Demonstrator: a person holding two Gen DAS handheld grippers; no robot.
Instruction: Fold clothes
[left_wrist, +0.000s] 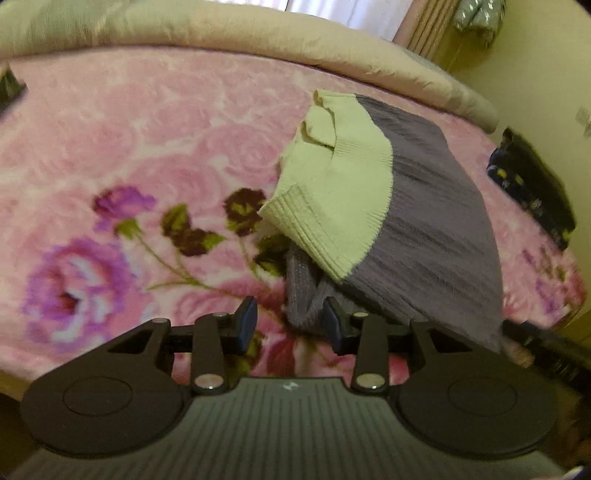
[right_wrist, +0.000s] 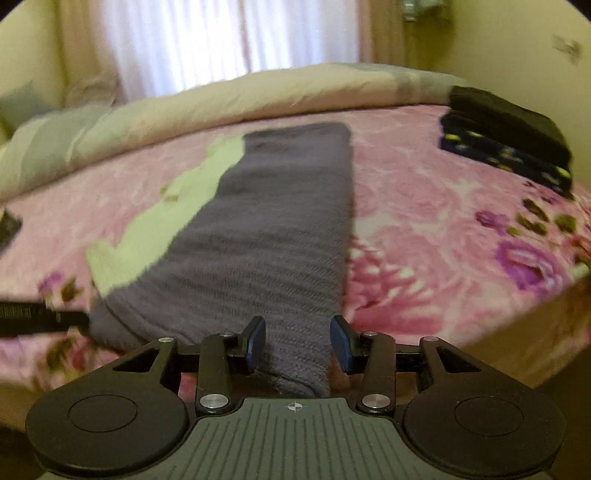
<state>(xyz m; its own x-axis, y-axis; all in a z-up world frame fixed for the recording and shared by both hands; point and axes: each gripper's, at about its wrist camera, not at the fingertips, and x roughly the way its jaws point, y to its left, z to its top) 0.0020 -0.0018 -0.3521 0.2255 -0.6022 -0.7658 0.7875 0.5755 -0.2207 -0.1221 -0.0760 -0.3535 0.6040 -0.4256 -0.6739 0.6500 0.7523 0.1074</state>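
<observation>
A purple and pale-green knitted garment (right_wrist: 273, 236) lies lengthwise on a bed covered by a pink floral blanket (left_wrist: 129, 155), folded into a long strip, with the green part along one edge. In the right wrist view the right gripper (right_wrist: 298, 345) is released: its fingers (right_wrist: 255, 345) stand apart on either side of the near end of the purple strip, which runs between them, and the pads do not press on it. In the left wrist view the left gripper (left_wrist: 290, 326) is likewise released; a bunched purple corner of the garment lies just beside, possibly touching, the right-hand finger (left_wrist: 332, 325), while the other finger is over bare blanket. A rolled beige quilt (right_wrist: 229, 99) borders the far side of the bed, and a stack of dark folded clothes (right_wrist: 506, 136) rests near the bed's right corner, well apart from the garment.
</observation>
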